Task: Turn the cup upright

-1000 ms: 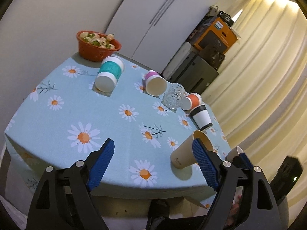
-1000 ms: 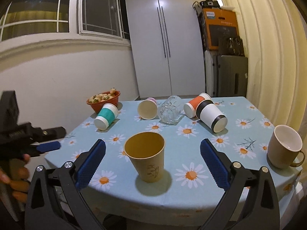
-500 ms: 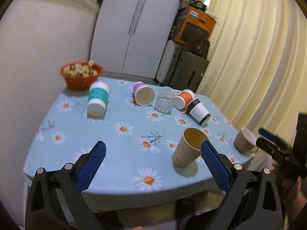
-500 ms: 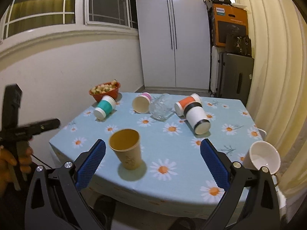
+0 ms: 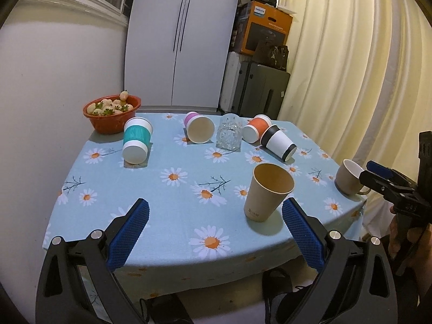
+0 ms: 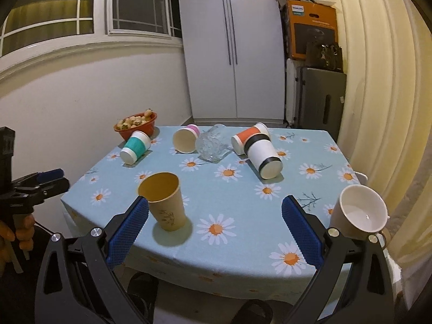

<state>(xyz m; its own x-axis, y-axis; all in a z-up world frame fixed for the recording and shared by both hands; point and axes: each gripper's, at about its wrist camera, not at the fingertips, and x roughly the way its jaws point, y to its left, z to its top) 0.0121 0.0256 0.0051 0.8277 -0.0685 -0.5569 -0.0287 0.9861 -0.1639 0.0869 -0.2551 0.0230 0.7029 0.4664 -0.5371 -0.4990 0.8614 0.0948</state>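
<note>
Left wrist view shows your left gripper (image 5: 214,230) hanging off the near edge of the table (image 5: 151,186), its blue fingers (image 5: 129,232) spread wide with nothing between them. Your right gripper (image 6: 214,229) is the same in the right wrist view: fingers wide apart, holding nothing, over the near edge. You can see the tan paper cup (image 5: 267,191) standing upright near the front of the daisy cloth, mouth up, not touched by either gripper. A beige mug (image 6: 359,212) stands at the right corner, also mouth up. Farther back, five cups lie on their sides in a row. The teal cup (image 5: 136,140) lies on the left, just beside the red bowl (image 5: 112,117) of pale strawberries. The pink cup (image 5: 199,127) lies next, with its open mouth facing you. The clear glass (image 5: 229,132) lies just beside it. The orange cup (image 5: 255,128) and the black-banded white cup (image 5: 278,141) lie close together on the right. Behind the table you can see a white cupboard (image 6: 232,46), an orange box (image 6: 313,31) on dark cases, and a cream curtain (image 5: 359,67).
</note>
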